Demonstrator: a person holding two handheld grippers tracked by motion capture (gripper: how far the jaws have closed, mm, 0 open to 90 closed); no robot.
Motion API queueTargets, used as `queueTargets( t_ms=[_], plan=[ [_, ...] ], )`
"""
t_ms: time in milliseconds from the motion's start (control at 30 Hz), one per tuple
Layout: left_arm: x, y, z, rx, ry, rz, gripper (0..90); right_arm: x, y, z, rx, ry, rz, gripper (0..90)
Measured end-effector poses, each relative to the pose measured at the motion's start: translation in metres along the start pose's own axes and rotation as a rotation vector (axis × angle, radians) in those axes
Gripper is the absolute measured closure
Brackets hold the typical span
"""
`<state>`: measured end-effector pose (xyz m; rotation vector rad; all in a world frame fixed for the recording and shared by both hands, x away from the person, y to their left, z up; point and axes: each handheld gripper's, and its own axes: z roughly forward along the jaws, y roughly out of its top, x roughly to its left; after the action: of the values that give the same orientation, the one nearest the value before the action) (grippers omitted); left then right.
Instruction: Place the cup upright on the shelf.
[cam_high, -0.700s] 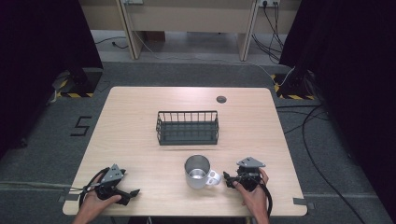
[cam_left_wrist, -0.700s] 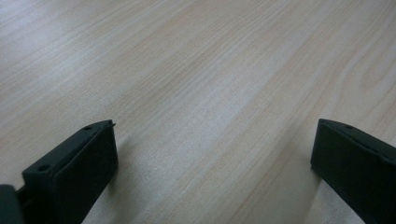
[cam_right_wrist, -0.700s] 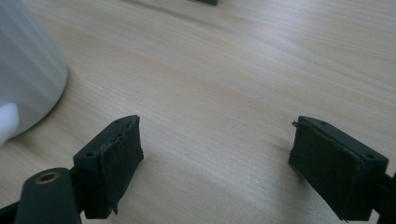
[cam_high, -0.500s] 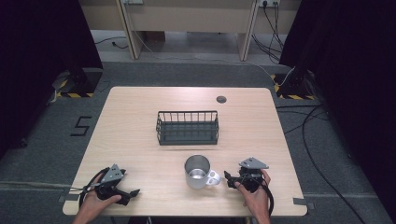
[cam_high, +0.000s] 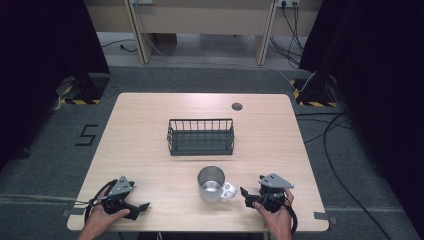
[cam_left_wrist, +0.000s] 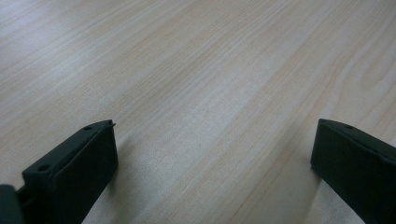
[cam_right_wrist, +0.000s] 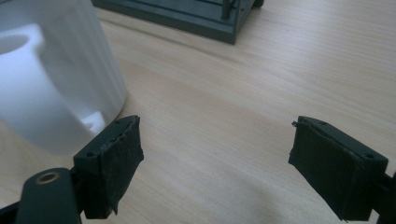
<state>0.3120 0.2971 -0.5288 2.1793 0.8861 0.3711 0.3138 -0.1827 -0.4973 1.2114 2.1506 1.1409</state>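
A shiny metal mug (cam_high: 212, 184) stands upright near the table's front, its handle turned to the right. In the right gripper view the mug (cam_right_wrist: 56, 84) is close at the left, just outside the jaws. My right gripper (cam_high: 246, 195) lies a little to the right of the handle, pointing at it. This right gripper (cam_right_wrist: 217, 140) is open, with bare wood between its pads. My left gripper (cam_high: 141, 209) rests at the front left corner in a hand. The left gripper (cam_left_wrist: 212, 140) is open too, over bare tabletop.
A dark wire basket (cam_high: 201, 136) sits in the middle of the wooden table (cam_high: 300, 145); its corner (cam_right_wrist: 196, 18) rises beyond the mug. A small round dark cap (cam_high: 236, 106) lies near the far edge. Cables trail off both grippers at the front.
My right gripper has edged slightly right and toward the front edge, away from the mug. The mug and the left gripper have stayed put.
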Motion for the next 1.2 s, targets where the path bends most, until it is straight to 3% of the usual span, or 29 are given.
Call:
queueTargets(
  t_ms=[600,767,1200],
  plan=[
    [0.0,0.0,0.0,-0.001,-0.001,-0.001,0.0,0.022,0.0,-0.023,-0.023,0.027,-0.059,17.8],
    [0.0,0.0,0.0,-0.001,0.0,-0.001,0.0,0.031,0.001,-0.031,-0.035,0.053,-0.077,18.4],
    [0.0,0.0,0.0,-0.001,0.0,-0.001,0.0,0.04,0.007,-0.016,-0.041,0.081,-0.111,21.8]
  ],
)
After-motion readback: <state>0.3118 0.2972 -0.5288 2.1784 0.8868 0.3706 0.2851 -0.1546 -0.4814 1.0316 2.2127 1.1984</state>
